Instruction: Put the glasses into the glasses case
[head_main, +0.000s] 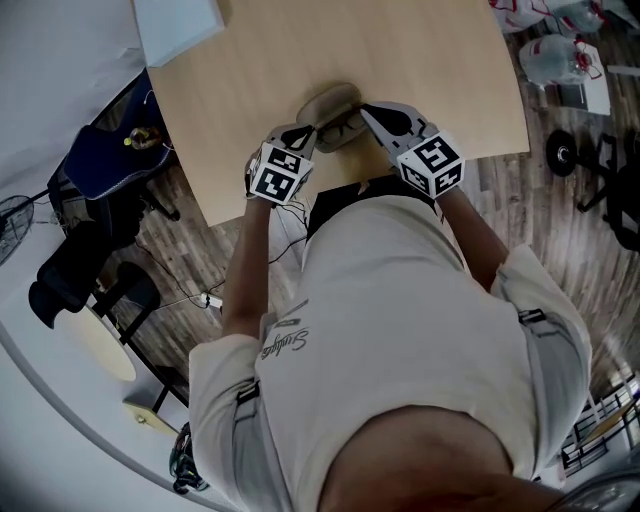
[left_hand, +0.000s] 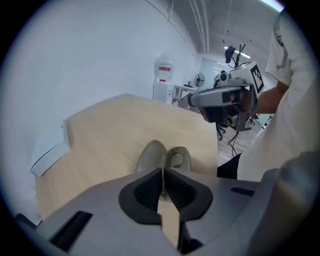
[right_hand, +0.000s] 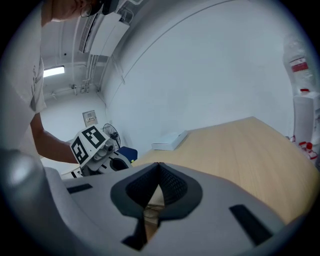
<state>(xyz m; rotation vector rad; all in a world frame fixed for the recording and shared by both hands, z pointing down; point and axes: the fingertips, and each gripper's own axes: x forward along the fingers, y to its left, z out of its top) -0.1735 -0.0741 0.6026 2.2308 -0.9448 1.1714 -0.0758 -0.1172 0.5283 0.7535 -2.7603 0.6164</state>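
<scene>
An open beige glasses case (head_main: 326, 101) lies near the table's front edge, and dark-framed glasses (head_main: 346, 128) rest in its nearer half. My left gripper (head_main: 306, 137) is shut at the case's left end; my right gripper (head_main: 367, 110) is shut at its right end. In the left gripper view the closed jaws (left_hand: 162, 171) point at the case (left_hand: 150, 155) with the glasses (left_hand: 178, 159) in the right shell. The right gripper (right_hand: 158, 165) view shows its jaws closed, with a bit of the case (right_hand: 150, 212) under them. Nothing shows between either pair of jaws.
The light wooden table (head_main: 400, 60) carries a flat white box (head_main: 178, 24) at its far left corner. A dark chair (head_main: 108, 172) stands left of the table, water bottles (head_main: 560, 55) on the floor to the right. The person's body fills the view's lower half.
</scene>
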